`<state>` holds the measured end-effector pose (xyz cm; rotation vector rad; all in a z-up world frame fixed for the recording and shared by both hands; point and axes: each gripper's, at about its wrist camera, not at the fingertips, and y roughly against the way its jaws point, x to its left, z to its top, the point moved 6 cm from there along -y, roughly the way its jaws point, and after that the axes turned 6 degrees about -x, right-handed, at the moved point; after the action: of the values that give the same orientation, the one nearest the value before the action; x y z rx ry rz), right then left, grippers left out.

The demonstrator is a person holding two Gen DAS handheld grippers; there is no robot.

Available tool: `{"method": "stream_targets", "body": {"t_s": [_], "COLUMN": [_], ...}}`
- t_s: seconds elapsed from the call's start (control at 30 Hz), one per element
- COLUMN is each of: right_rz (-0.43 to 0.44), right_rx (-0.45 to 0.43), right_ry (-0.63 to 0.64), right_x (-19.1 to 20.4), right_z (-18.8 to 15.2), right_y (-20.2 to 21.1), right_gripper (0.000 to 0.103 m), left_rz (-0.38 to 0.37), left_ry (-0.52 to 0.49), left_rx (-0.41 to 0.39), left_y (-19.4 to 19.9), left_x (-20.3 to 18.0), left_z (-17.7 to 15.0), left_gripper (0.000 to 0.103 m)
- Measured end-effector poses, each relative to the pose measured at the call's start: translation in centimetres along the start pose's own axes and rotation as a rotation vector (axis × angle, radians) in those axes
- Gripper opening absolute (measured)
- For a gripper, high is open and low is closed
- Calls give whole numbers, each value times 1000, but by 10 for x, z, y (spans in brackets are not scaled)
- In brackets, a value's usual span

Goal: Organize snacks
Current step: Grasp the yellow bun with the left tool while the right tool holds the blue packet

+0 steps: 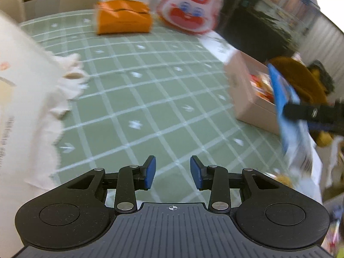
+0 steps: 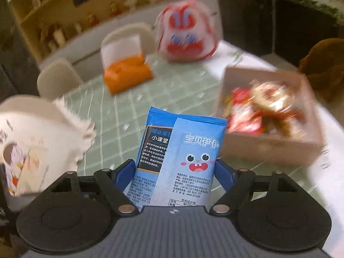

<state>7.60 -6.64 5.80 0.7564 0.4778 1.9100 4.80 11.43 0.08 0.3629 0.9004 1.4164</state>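
My right gripper (image 2: 174, 172) is shut on a blue snack packet (image 2: 182, 150) with a cartoon face, held upright above the green checked tablecloth (image 2: 120, 111). The packet also shows in the left wrist view (image 1: 283, 105), at the right beside a pink box. That pink box (image 2: 268, 148) holds several red and gold wrapped snacks (image 2: 264, 107) and stands right of the packet. My left gripper (image 1: 173, 172) is open and empty over the tablecloth (image 1: 139, 99).
A white cloth bag (image 2: 32, 137) with a fringed edge lies at the left, also in the left wrist view (image 1: 25, 99). An orange tissue box (image 1: 123, 17) and a red-and-white bag with a face (image 1: 190, 6) stand at the far side. Chairs stand behind.
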Motion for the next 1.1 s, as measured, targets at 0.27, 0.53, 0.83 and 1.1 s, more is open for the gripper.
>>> {"method": "stream_targets", "body": {"t_s": [0.27, 0.53, 0.83, 1.1], "right_rz": [-297, -400, -252, -380], "right_rx": [-6, 80, 122, 77], "right_ry": [-8, -58, -69, -98], "right_x": [-101, -142, -104, -134], "right_z": [-45, -106, -129, -123], "right_y": [41, 33, 32, 39], "right_gripper": [81, 81, 81, 82], "left_rz": [-292, -397, -141, -91], "left_ry": [-142, -169, -67, -181], "left_rx": [107, 327, 141, 134], "left_y": [-7, -25, -38, -49], "left_x": [-92, -142, -109, -152], "left_z": [-23, -65, -11, -16], "left_gripper": [40, 40, 40, 41]}}
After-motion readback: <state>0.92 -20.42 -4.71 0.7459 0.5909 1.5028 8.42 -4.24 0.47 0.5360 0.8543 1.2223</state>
